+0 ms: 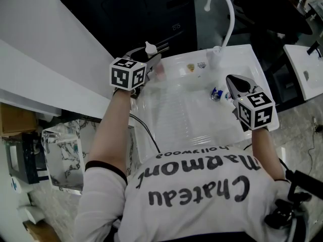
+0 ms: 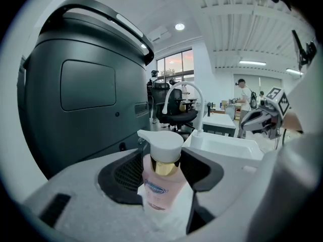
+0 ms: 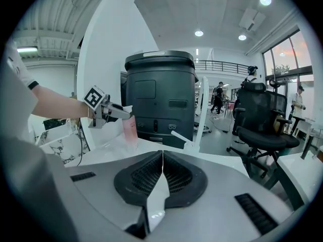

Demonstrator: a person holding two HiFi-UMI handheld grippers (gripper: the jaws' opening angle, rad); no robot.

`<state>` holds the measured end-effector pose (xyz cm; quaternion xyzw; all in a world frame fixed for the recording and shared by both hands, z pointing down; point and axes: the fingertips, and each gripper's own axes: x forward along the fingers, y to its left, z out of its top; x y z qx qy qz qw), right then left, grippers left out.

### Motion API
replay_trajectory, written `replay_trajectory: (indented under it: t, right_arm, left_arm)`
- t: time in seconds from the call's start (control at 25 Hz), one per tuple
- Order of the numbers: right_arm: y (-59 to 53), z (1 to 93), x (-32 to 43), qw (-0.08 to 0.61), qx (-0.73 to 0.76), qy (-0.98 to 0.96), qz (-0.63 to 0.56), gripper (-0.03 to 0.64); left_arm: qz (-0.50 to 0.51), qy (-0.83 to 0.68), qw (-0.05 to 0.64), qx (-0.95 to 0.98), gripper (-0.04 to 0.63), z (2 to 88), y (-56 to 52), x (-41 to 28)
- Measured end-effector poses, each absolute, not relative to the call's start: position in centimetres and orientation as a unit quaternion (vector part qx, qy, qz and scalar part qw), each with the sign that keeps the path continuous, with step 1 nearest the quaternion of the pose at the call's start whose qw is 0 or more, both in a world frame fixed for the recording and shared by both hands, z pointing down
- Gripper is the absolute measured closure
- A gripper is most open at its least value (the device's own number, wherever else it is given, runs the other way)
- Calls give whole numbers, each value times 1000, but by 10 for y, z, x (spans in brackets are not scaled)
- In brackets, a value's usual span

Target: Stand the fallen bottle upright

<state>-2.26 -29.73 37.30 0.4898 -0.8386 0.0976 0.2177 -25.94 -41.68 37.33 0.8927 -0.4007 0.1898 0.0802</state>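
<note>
Bottle, upright, pink, gold collar, white pump, between left tongs

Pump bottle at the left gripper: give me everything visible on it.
The pump bottle looks like translucent pink plastic, with a blue oval label, a gold collar and a white pump head. It stands upright on the white sink's far left edge, between the open jaws of the left gripper; pad contact is unclear.

Bottle: pink body, white pump, gold collar, blue label patch.
Sink: white.
Faucet, at sink's back edge: white.
Left gripper, right gripper: grey shells, black ribbed pads, black-and-white square markers.
Machine, behind sink: dark grey.
Shirt: white, black lettering.
</note>
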Motion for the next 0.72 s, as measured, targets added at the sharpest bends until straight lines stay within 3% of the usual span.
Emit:
replay_trajectory:
  t: [0.72]
  right_arm:
    - [-292,368,-20,212,497,-837,90,603]
  left_arm:
    - [172,-404,102,893,361,370,-410,-268]
